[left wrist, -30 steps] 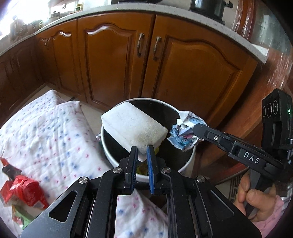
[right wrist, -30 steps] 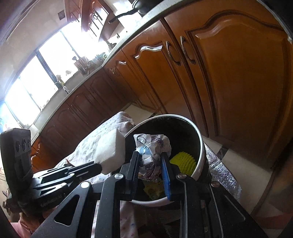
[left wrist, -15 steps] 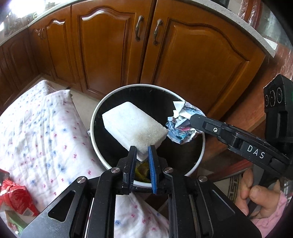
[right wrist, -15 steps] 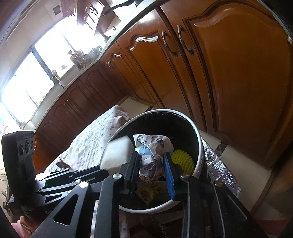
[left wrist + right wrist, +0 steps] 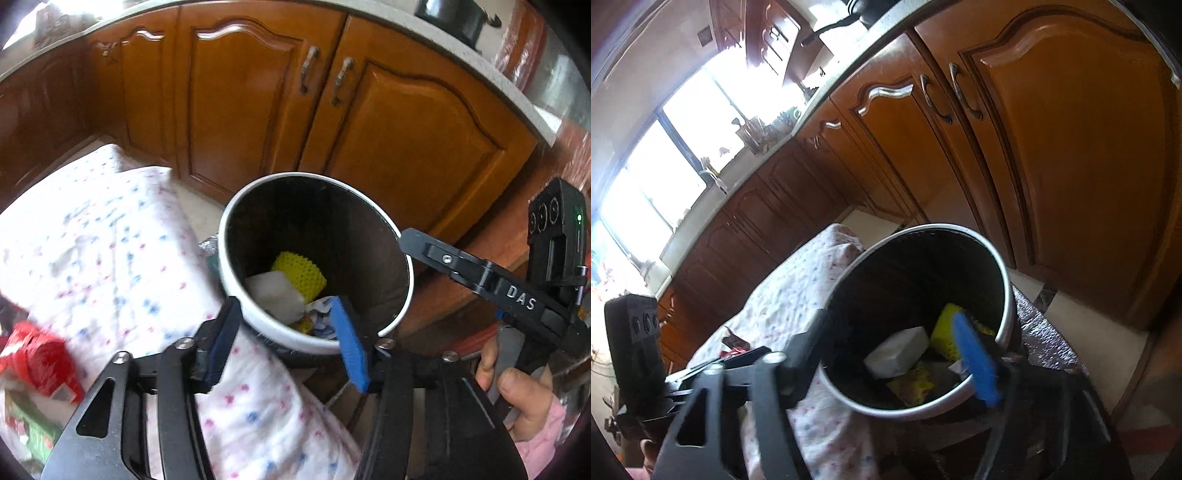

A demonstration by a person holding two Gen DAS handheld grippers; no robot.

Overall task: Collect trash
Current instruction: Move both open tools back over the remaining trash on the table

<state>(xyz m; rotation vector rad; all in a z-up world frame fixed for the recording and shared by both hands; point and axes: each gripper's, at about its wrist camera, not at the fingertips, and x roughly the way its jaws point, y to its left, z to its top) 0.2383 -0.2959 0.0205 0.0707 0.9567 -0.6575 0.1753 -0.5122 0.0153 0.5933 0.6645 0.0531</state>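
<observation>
a: where is the trash at this moment?

b: the white rectangular foam block (image 5: 275, 295) and the crumpled printed paper wrapper (image 5: 320, 321) are seen lying at the bottom of the round white-rimmed black bin (image 5: 369, 254), beside a yellow bumpy sponge-like piece (image 5: 300, 274). nothing is held.

a: and the grippers?

b: the left gripper (image 5: 286, 343) is spread over the near rim, its jaws opening with nothing between them. the right gripper (image 5: 890, 354) is likewise opening, empty, above the bin's mouth.

a: how is the release best finished?

b: the jaws should be let spread fully before either gripper is lifted, so nothing is dragged back out. the rim should not be knocked, since the bin looks light. the red crumpled packet (image 5: 40, 362), at the left on the flowered white cloth (image 5: 110, 258), probably should be fetched next.
</observation>
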